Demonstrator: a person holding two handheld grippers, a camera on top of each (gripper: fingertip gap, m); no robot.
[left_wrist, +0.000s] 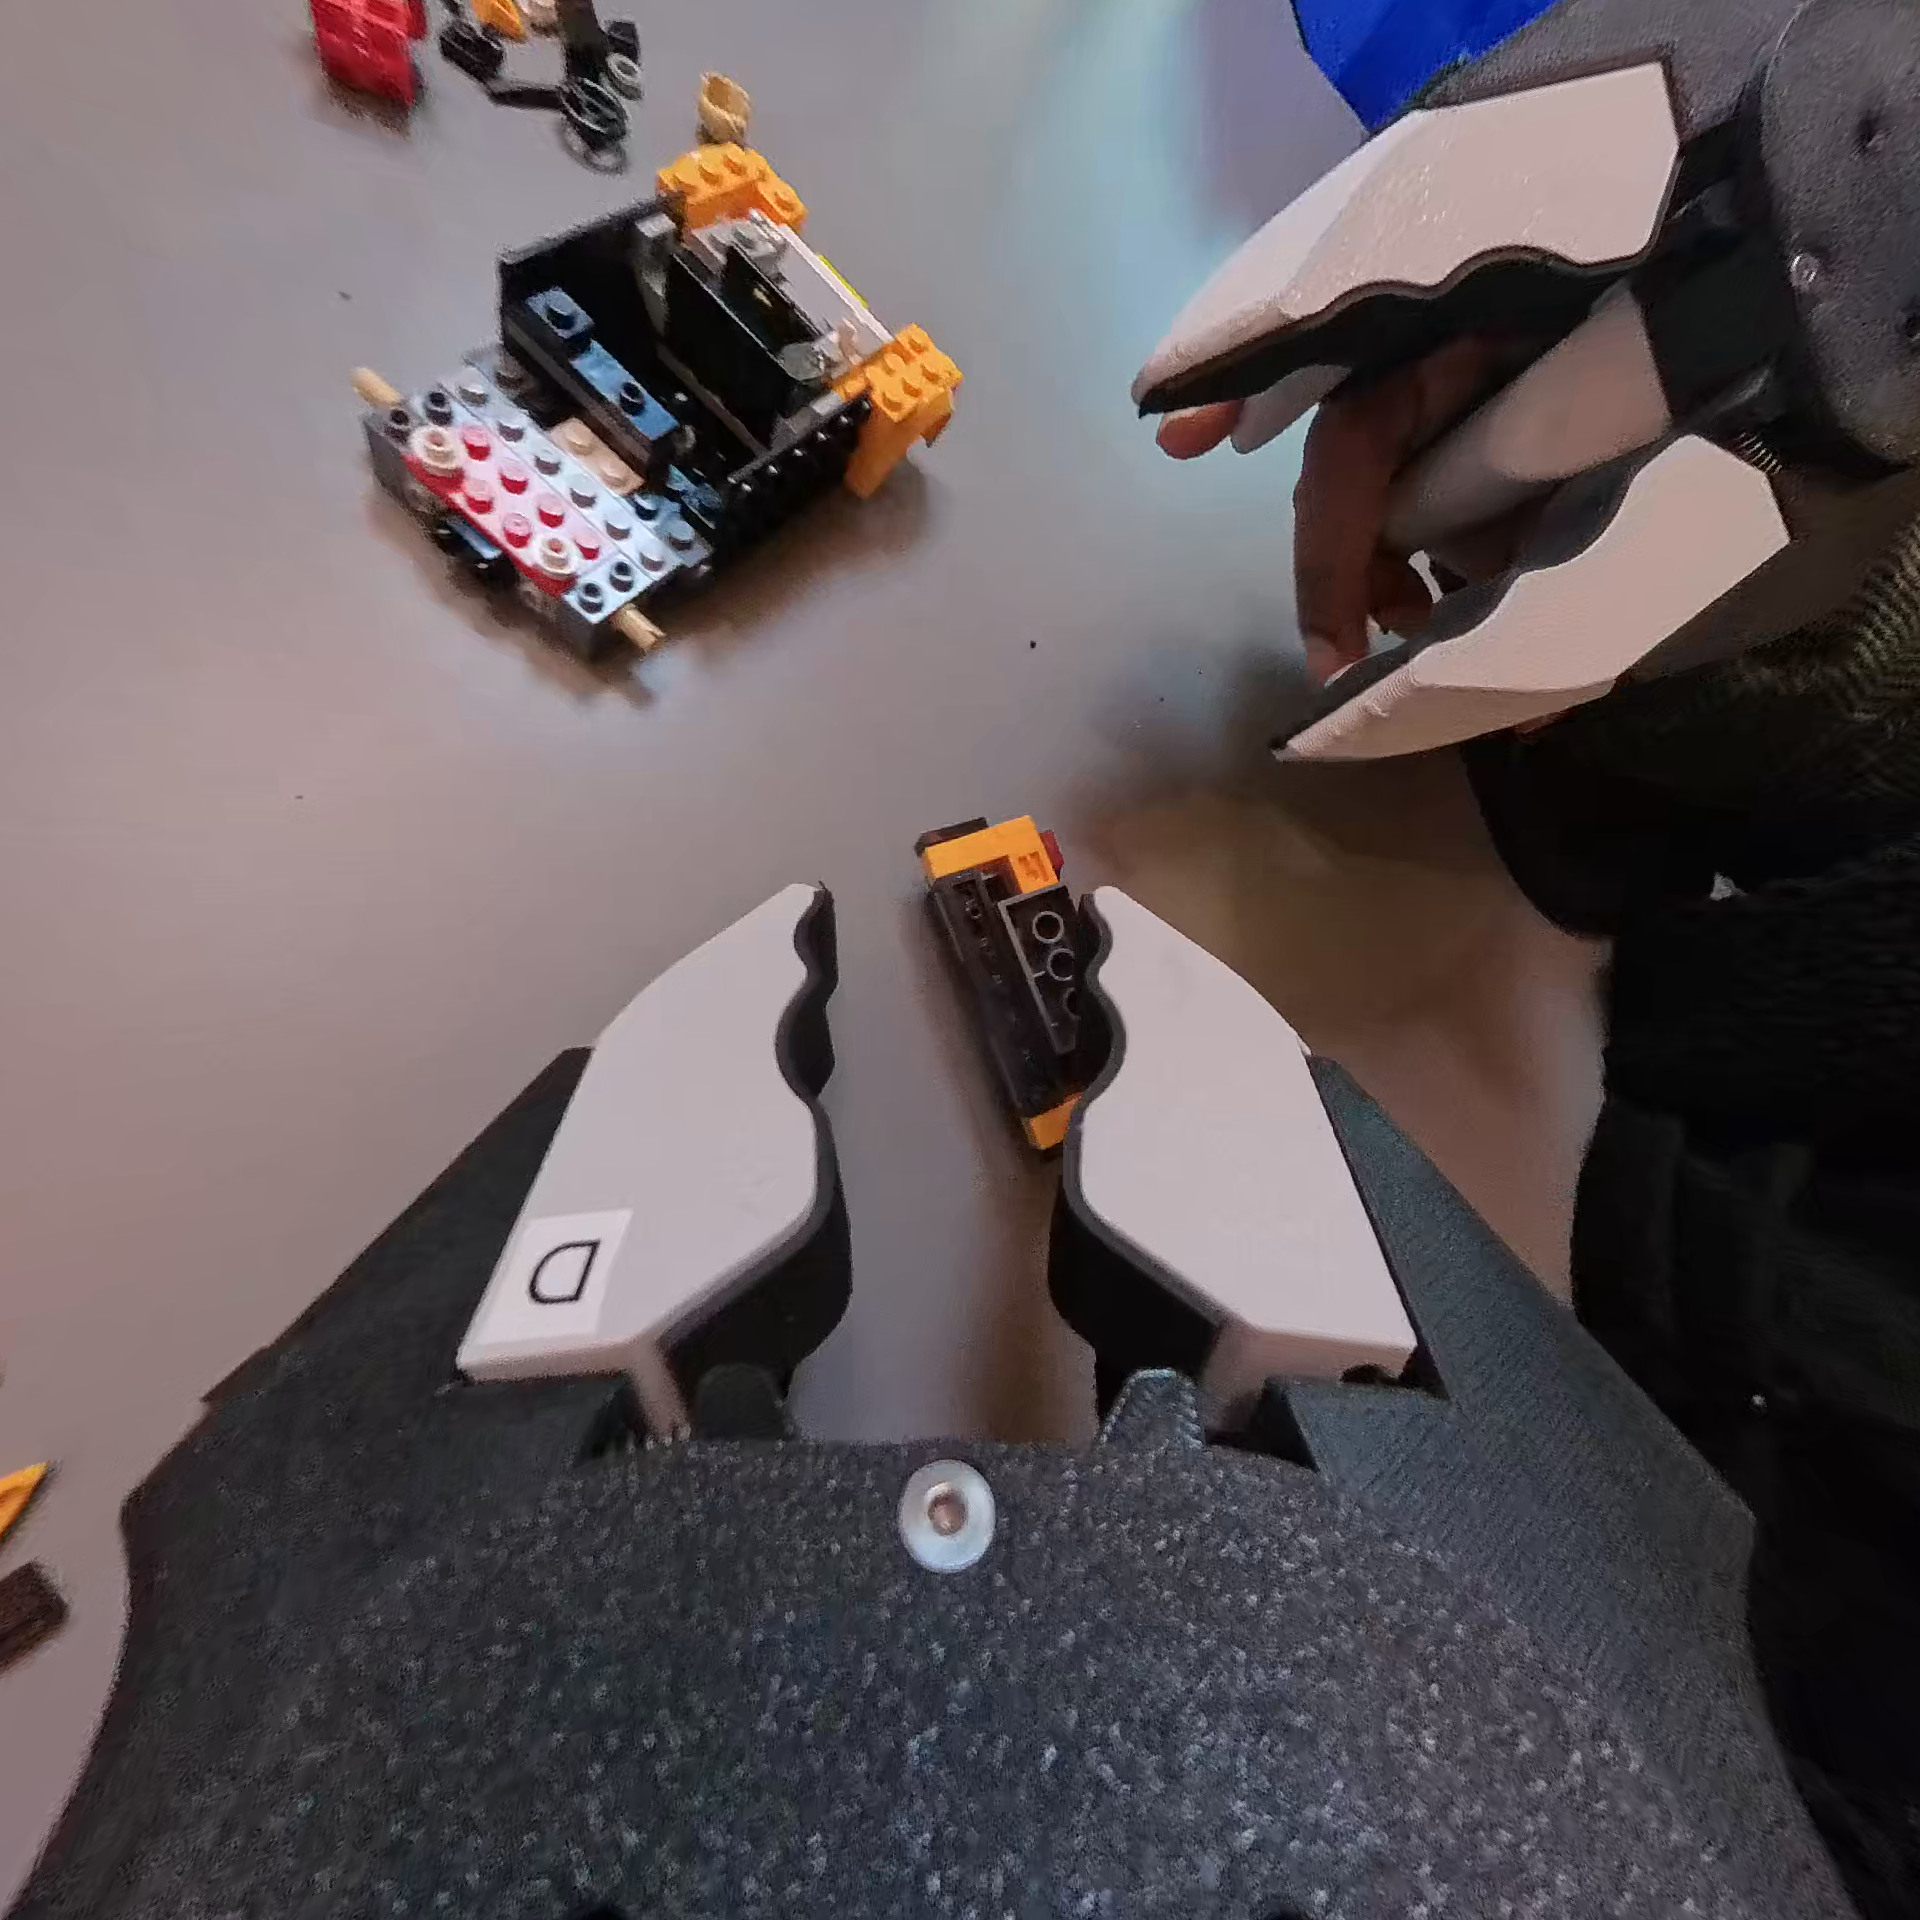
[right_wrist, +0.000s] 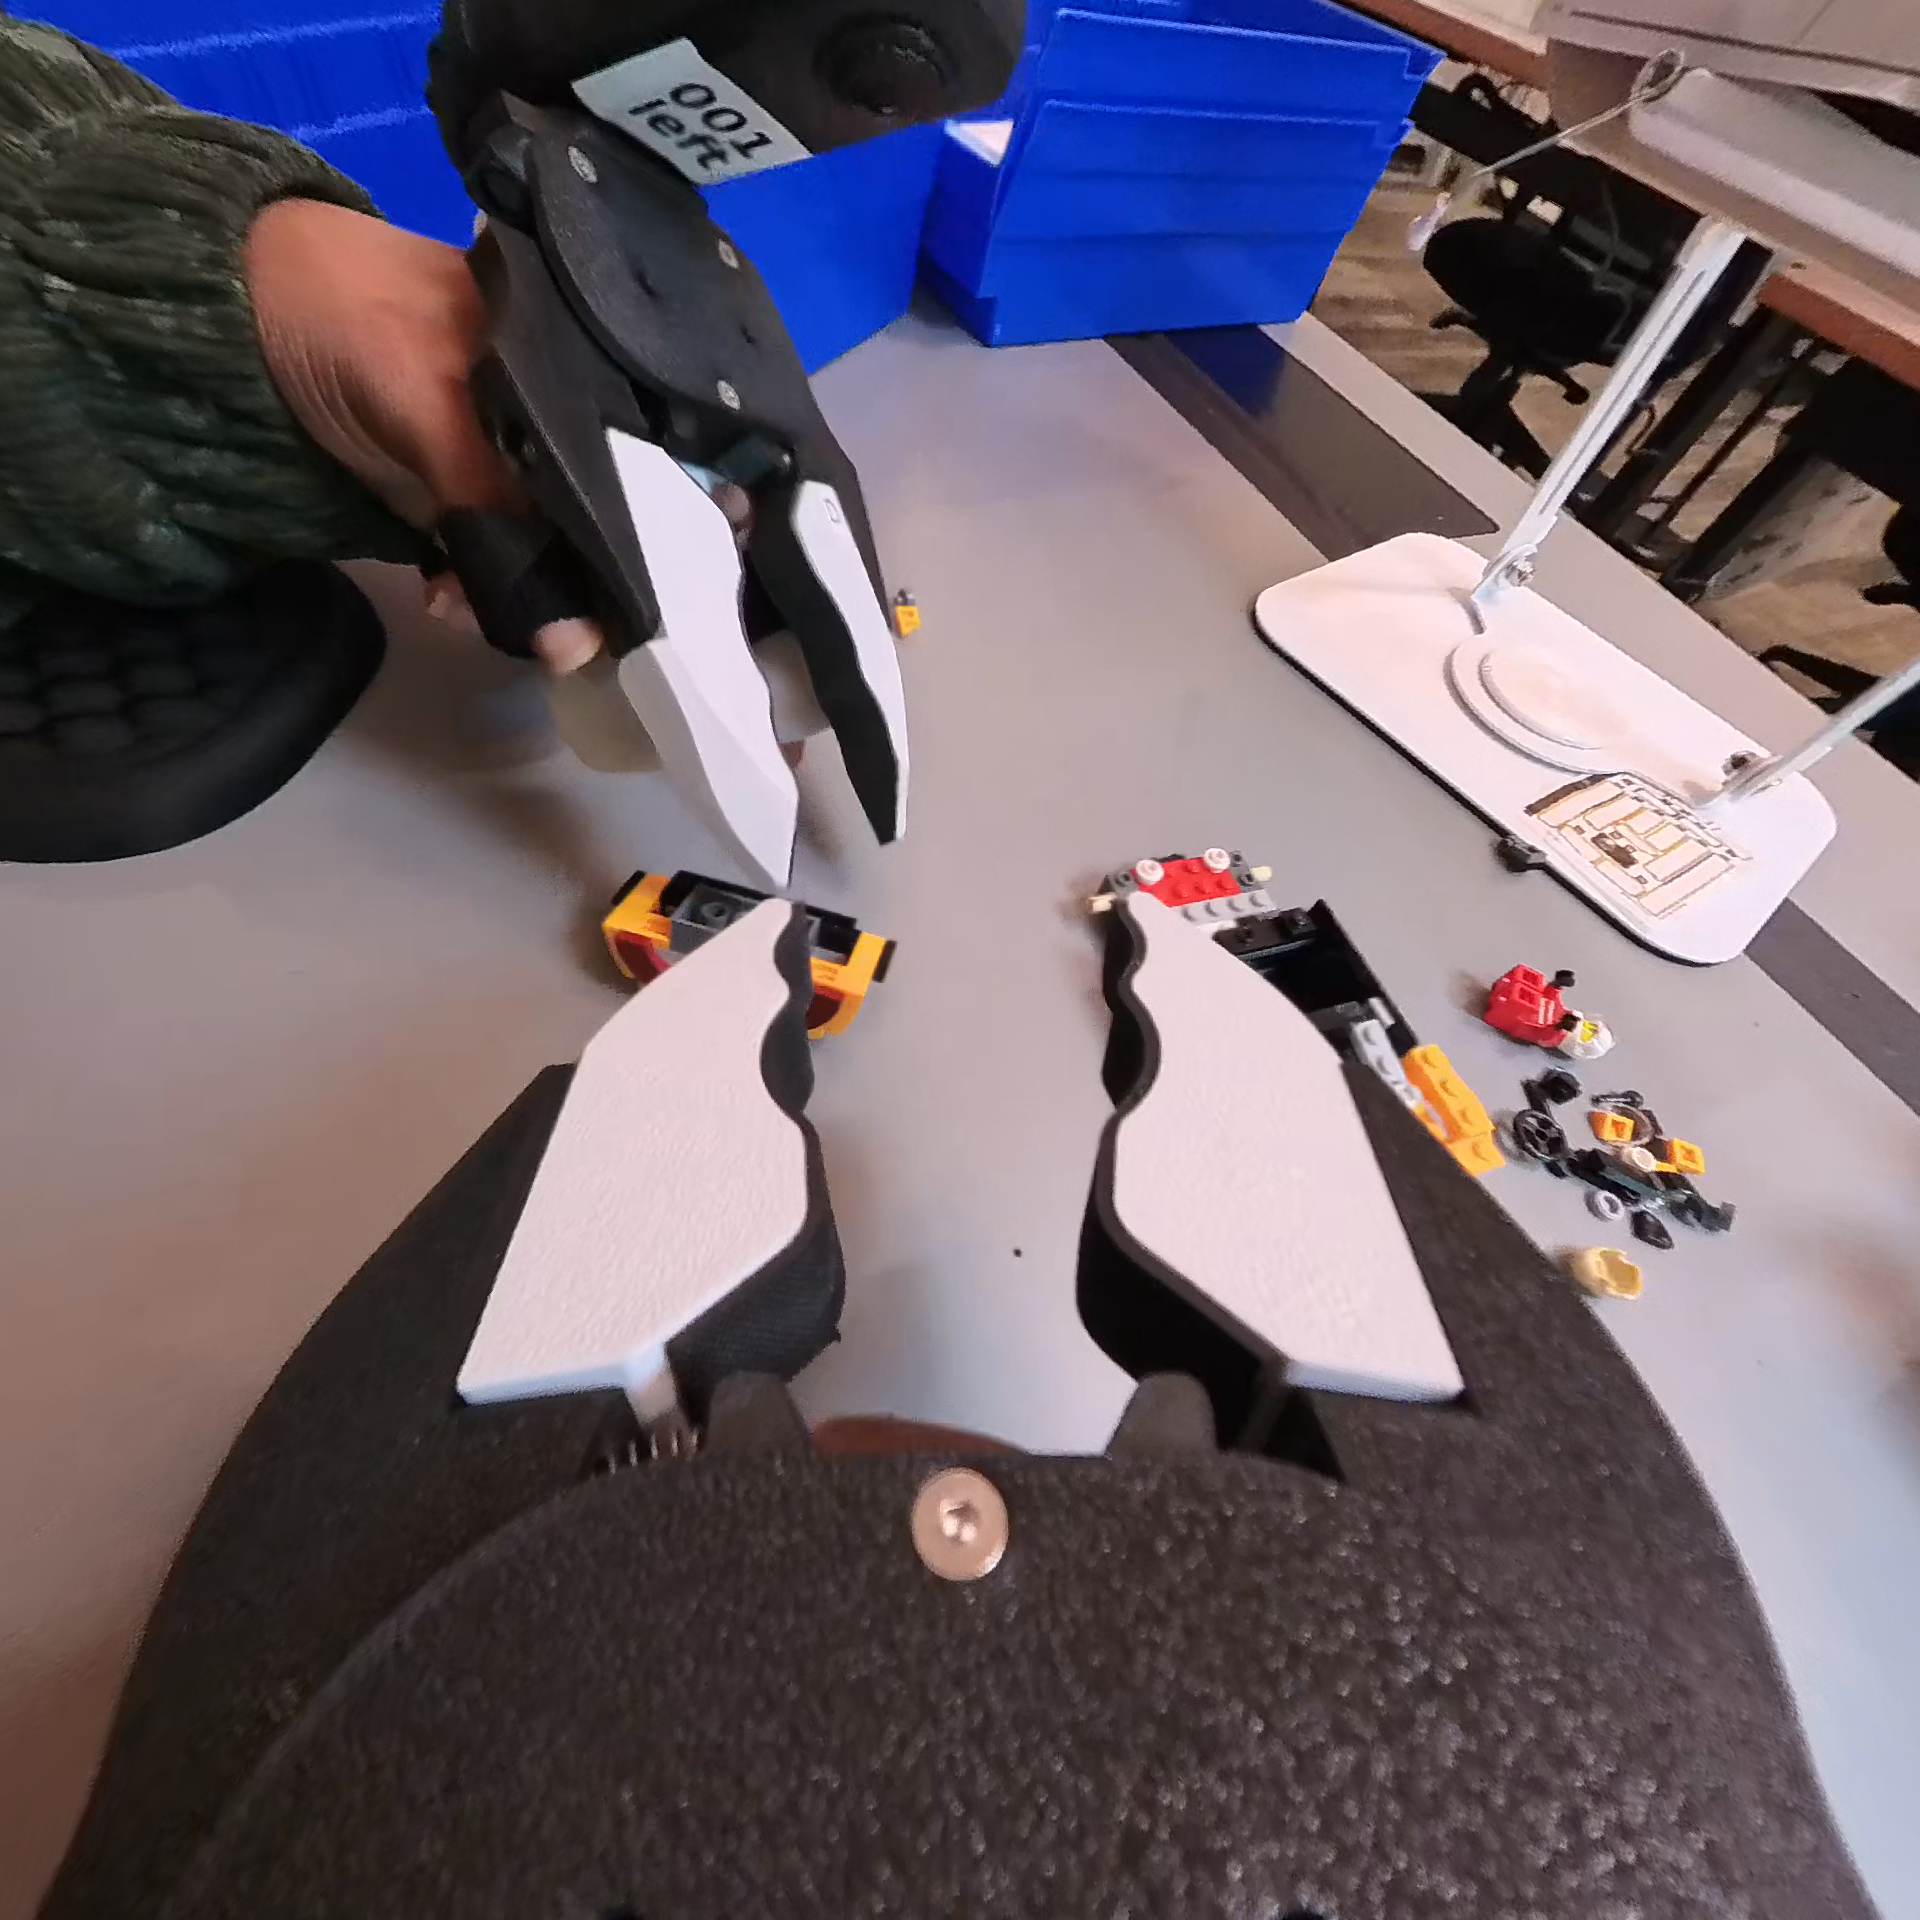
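Left hand-held gripper (left_wrist: 956, 904) open over orange/blk brick assy (left_wrist: 1013, 977), pads apart.

Yellow-black brick assembly (right_wrist: 743, 940) half hidden behind right hand-held gripper (right_wrist: 951, 914) finger; red bricks (left_wrist: 369, 42) cut off by top edge.

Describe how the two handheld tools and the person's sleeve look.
Both tools, left tool and right tool, have speckled black bodies with a silver screw, and two pale grey fingers lined with wavy black pads. The left tool bears a small white sticker on one finger and a pale label on its body. The sleeve is dark green ribbed knit.
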